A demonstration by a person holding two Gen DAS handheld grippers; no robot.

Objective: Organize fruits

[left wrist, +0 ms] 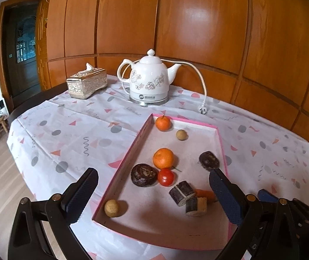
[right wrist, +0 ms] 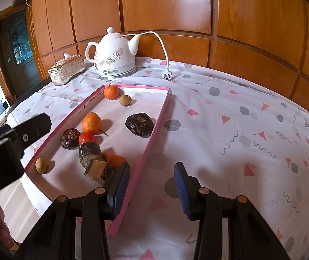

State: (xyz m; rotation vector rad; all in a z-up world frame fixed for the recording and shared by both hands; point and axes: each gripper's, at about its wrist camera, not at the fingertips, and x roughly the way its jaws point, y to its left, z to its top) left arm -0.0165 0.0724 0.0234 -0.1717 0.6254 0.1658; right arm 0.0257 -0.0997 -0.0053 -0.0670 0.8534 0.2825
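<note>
A pink-rimmed tray (left wrist: pixel 130 151) (right wrist: pixel 156 125) lies on the patterned tablecloth. It holds two mandarins (left wrist: pixel 163 158) (right wrist: pixel 91 122), a red tomato (left wrist: pixel 165 177) (right wrist: pixel 86 138), two tan longans (left wrist: pixel 111 208) (right wrist: pixel 41 165), two dark brown round fruits (left wrist: pixel 143 174) (right wrist: pixel 139 124), dark-skinned cane chunks (left wrist: pixel 181 192) (right wrist: pixel 89 151) and an orange piece (left wrist: pixel 205 194) (right wrist: pixel 116 160). My left gripper (left wrist: pixel 154 195) is open wide over the tray's near end, holding nothing. My right gripper (right wrist: pixel 151 189) is open and straddles the tray's right wall, its left finger (right wrist: pixel 119 190) inside beside the cane chunks.
A white floral kettle (left wrist: pixel 149 80) (right wrist: pixel 115 58) with a loose cord and plug (left wrist: pixel 202 109) (right wrist: pixel 167 74) stands at the back. A silver tissue box (left wrist: pixel 87 84) (right wrist: pixel 66 69) sits to its left. The table edge drops to wooden floor on the left.
</note>
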